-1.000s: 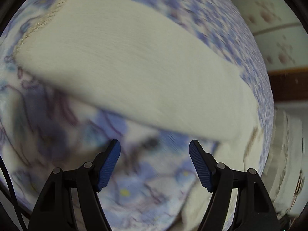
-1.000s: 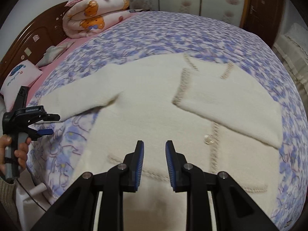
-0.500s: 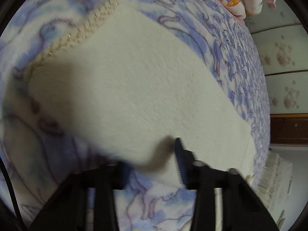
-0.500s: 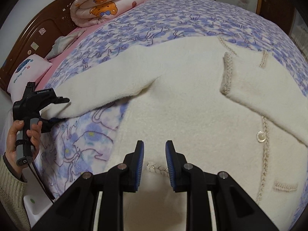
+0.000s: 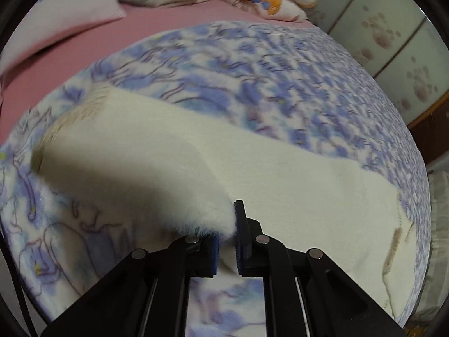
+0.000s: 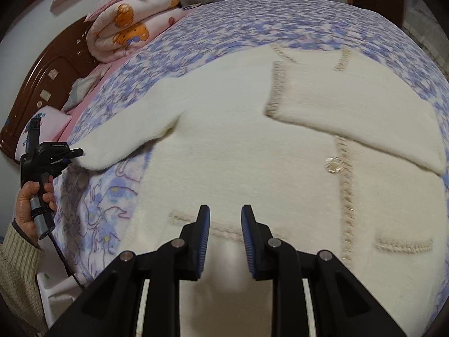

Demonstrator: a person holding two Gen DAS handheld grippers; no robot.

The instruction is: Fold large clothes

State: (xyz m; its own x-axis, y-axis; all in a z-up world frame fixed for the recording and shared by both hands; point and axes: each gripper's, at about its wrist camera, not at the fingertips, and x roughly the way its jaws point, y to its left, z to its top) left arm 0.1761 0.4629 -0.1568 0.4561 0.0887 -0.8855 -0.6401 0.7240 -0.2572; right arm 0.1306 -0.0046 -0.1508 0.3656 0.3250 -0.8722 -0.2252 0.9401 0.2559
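Cream cardigan (image 6: 238, 151) with one sleeve (image 6: 356, 115) folded across; left gripper (image 5: 227, 241), just closed, pinches the outstretched sleeve (image 5: 174, 168); right gripper (image 6: 226, 241) hovers part-open, holding nothing; body folds remain.

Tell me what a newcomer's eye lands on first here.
A big cream cardigan spread over the blue-flowered blanket fills the right wrist view, one sleeve already folded across its chest. At far left the left gripper pinches the other sleeve. A rolled bear-print quilt sits by the dark headboard.

Dark wooden headboard (image 6: 47, 73), floral-panelled wardrobe doors (image 5: 393, 42), folded bear-print quilt (image 6: 129, 36), pink sheet (image 5: 168, 22)
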